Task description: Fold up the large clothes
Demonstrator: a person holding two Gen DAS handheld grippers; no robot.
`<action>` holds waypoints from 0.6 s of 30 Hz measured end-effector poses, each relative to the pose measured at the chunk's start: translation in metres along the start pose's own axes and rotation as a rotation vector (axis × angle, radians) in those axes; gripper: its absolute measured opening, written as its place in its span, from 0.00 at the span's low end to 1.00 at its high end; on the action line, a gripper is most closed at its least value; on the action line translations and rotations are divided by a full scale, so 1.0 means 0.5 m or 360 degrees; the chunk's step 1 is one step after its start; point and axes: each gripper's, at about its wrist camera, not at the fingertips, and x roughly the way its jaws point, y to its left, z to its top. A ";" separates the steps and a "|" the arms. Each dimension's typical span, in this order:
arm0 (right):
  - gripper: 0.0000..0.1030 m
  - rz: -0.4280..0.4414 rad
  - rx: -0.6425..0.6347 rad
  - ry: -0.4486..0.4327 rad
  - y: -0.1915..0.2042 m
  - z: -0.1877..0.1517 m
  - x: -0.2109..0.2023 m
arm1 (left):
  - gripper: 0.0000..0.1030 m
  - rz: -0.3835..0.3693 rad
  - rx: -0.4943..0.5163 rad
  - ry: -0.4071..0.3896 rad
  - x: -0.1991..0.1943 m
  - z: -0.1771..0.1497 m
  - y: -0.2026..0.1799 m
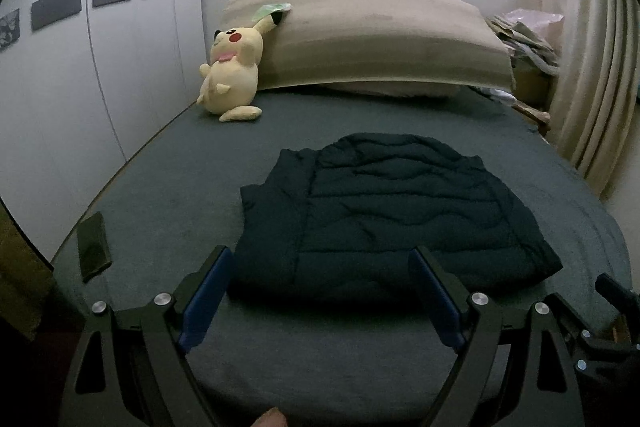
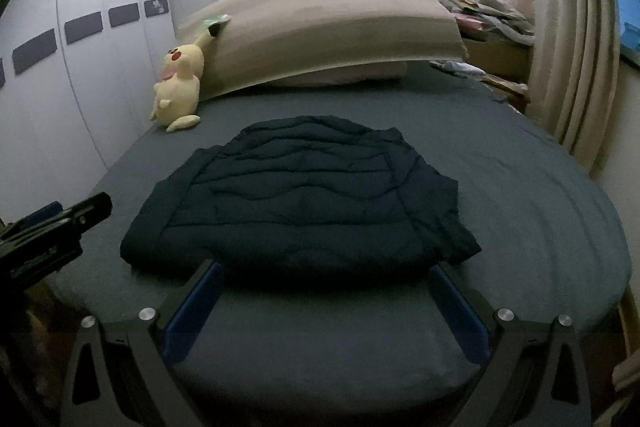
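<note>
Only my left view shows a phone [image 1: 94, 247] on the bed [image 1: 168, 195]. Both grippers, left [image 1: 322, 259] and right [image 2: 326, 273], hover level before the jacket [image 1: 384, 211], fingers wide apart, empty.

Jacket [image 1: 384, 211] lies mid-bed [image 1: 168, 195], near the front edge. Behind it, the pillow [image 1: 360, 39] spans the head end. Plush [image 1: 234, 71] leans at the pillow's left. Phone [image 1: 94, 247] lies far left of the jacket.

The dark navy quilted jacket [image 1: 392, 211] lies flat and folded mid-bed, sides tucked in, near edge rounded.
</note>
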 end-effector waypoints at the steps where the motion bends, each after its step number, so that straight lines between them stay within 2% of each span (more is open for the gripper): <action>1: 1.00 -0.0004 0.0000 -0.0002 -0.001 0.000 0.000 | 0.87 0.0004 0.0006 -0.0008 -0.002 0.001 0.001; 7: 1.00 -0.0030 -0.0010 -0.0028 0.002 0.002 -0.009 | 0.87 0.0007 0.0045 -0.0042 -0.011 0.003 -0.008; 10: 1.00 -0.0043 -0.0011 -0.0040 0.002 0.003 -0.012 | 0.91 0.0015 0.0054 -0.0042 -0.011 0.003 -0.010; 18: 1.00 -0.0077 0.0000 -0.0055 -0.001 0.007 -0.011 | 0.93 0.0024 0.0053 -0.0027 -0.009 0.005 -0.012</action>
